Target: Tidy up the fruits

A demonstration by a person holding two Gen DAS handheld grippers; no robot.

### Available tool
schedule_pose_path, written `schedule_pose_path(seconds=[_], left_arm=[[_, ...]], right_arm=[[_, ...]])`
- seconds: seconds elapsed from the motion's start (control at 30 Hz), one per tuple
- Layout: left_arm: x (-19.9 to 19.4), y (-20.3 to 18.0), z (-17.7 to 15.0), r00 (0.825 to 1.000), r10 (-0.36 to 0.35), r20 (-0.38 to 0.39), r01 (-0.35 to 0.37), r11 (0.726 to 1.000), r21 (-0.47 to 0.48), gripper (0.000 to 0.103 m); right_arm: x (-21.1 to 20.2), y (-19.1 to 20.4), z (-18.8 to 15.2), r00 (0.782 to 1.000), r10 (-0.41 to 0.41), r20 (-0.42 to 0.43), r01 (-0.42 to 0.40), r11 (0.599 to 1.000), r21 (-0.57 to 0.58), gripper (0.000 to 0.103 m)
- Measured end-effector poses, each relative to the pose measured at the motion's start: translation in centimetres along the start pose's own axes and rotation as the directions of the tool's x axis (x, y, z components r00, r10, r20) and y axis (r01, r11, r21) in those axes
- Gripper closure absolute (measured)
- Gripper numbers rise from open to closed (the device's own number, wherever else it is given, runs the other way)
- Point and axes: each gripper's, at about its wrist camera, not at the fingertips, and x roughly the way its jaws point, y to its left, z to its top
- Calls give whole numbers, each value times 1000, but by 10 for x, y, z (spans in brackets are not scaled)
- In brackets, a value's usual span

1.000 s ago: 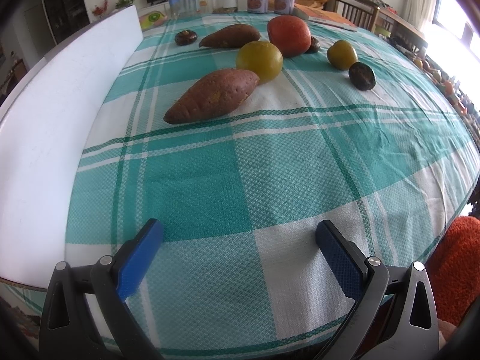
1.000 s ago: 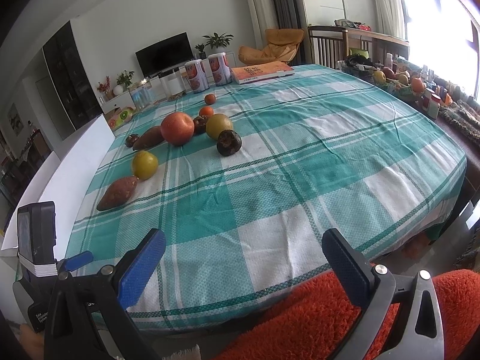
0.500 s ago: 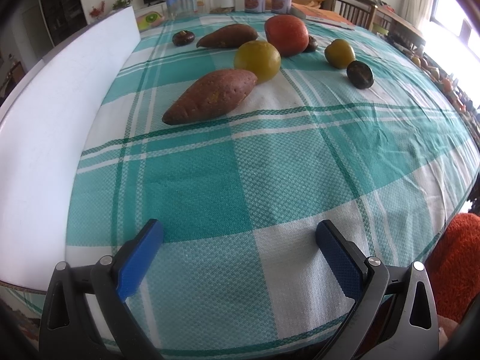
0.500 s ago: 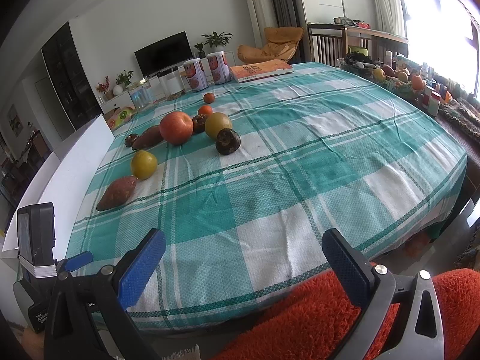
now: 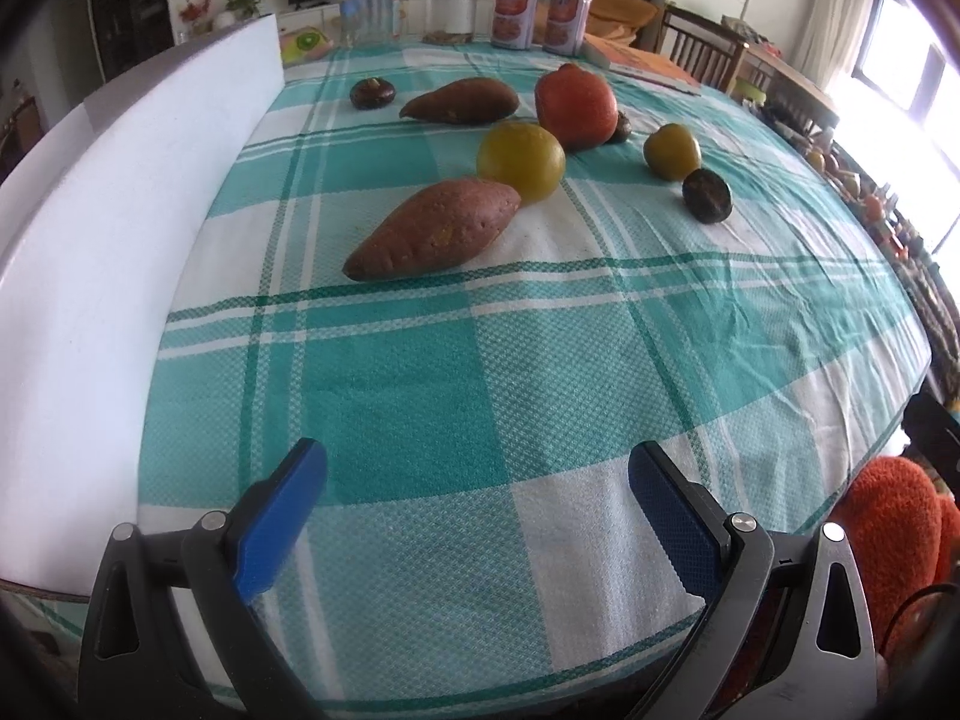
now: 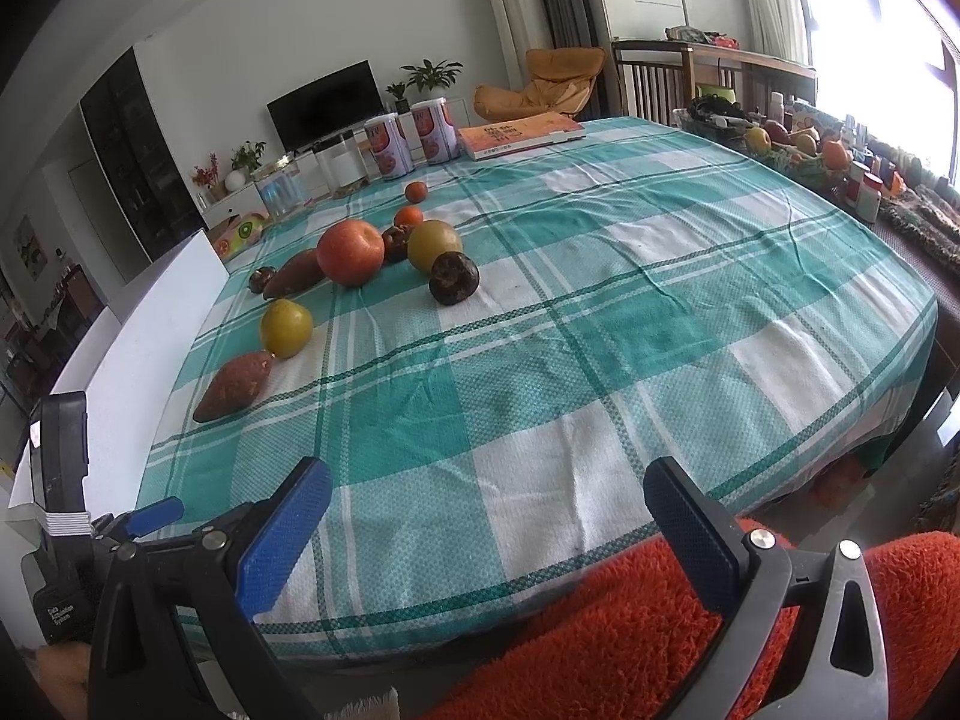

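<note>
Fruits lie on a green checked tablecloth (image 5: 480,360). In the left wrist view: a near sweet potato (image 5: 435,228), a yellow fruit (image 5: 521,161), a red apple (image 5: 575,107), a far sweet potato (image 5: 462,100), a second yellow fruit (image 5: 671,151) and two dark fruits (image 5: 707,195) (image 5: 372,93). My left gripper (image 5: 477,492) is open and empty, low over the near cloth. My right gripper (image 6: 486,510) is open and empty at the table's near edge; the apple (image 6: 350,252) and two small oranges (image 6: 408,216) lie far ahead.
A white board (image 5: 108,252) stands along the table's left side. Two cans (image 5: 540,18), clear jars (image 5: 366,12) and an orange book (image 6: 519,133) stand at the far edge. An orange fluffy sleeve (image 6: 630,630) lies under my right gripper. Chairs stand far right.
My left gripper has crept slightly forward, so the fruits sit a little nearer. The right gripper has hardly moved. Both stay open.
</note>
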Motion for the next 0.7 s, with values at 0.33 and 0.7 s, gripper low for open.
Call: schedule_pose_path(seconds=[0.33,0.7], left_arm=[[10,27,27,999,-40,-4,40,999,-29,2],[61,-1,91,998,43,-43,-31,969,244,2]], right_arm=[[3,0,0,999,9,-36,-8,1000,14,0],[6,-1,0,998,21,-57,-19,999,37,0]])
